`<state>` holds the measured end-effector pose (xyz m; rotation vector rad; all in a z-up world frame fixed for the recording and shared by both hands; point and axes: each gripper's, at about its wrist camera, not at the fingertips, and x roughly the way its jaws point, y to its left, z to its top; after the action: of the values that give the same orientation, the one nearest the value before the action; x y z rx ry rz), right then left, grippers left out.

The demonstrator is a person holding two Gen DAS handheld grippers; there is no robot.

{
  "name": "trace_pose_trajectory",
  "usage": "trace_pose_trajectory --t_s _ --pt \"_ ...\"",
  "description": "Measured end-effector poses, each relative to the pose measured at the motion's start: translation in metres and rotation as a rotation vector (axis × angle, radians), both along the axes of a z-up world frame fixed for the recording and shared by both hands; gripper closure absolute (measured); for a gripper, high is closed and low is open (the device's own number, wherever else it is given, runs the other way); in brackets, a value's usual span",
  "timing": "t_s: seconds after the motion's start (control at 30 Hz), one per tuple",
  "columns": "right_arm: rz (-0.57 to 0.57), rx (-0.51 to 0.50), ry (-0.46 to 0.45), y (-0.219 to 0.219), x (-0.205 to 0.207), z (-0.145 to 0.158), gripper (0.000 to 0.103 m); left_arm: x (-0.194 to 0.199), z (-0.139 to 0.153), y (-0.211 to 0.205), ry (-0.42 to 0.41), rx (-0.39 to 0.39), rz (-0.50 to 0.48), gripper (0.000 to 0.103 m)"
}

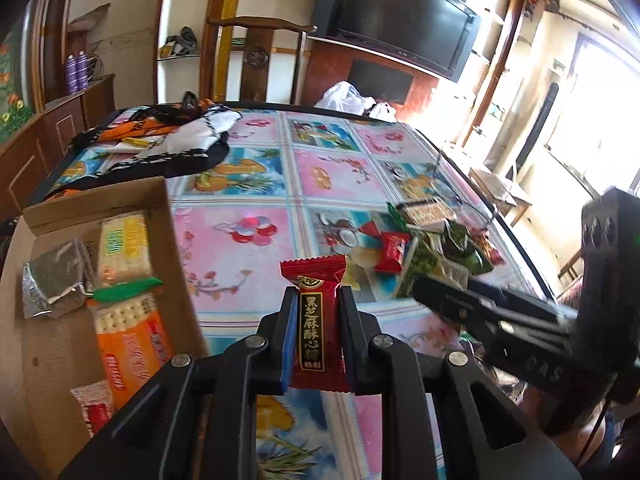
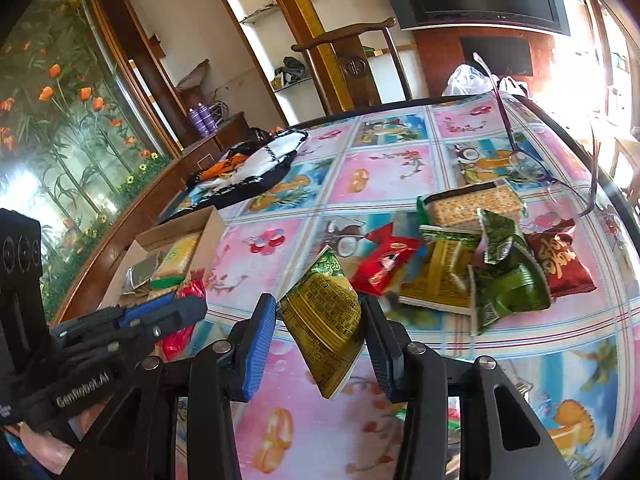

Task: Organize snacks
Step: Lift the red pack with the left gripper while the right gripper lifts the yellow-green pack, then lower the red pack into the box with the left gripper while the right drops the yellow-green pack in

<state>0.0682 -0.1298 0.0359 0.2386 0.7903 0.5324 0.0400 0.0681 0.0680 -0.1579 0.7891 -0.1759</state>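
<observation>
Desk point(image 2: 400, 184) w/ glossy patchwork cover, pink & blue fruit/flower squares, dark rim. Cardboard box point(image 1: 176, 248) sits at approx 9 o'clock in left wrist view, open top, holding cracker packs point(image 1: 124, 240) & a silver sachet point(image 1: 56, 280). Black/white/orange cloth point(image 1: 192, 140) lies at 11 o'clock, near far edge. Snack pile point(image 2: 472, 264) at 3 o'clock in left wrist view: cracker pack point(image 2: 472, 204), green packets, red packets, a dark red one point(image 2: 560, 260), touching & overlapping. Eyeglasses point(image 2: 532, 168) just beyond pile. White plastic bags point(image 1: 352, 98) at far edge, 12 o'clock.
</observation>
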Motion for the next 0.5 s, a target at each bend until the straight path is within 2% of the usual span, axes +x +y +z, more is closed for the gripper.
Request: trace_pose_trajectory --t_s 0.5 --pt "0.088 0.04 -0.041 0.061 -0.03 0.008 0.055 -0.003 0.014 0.074 -0.035 -0.074 0.151 0.085"
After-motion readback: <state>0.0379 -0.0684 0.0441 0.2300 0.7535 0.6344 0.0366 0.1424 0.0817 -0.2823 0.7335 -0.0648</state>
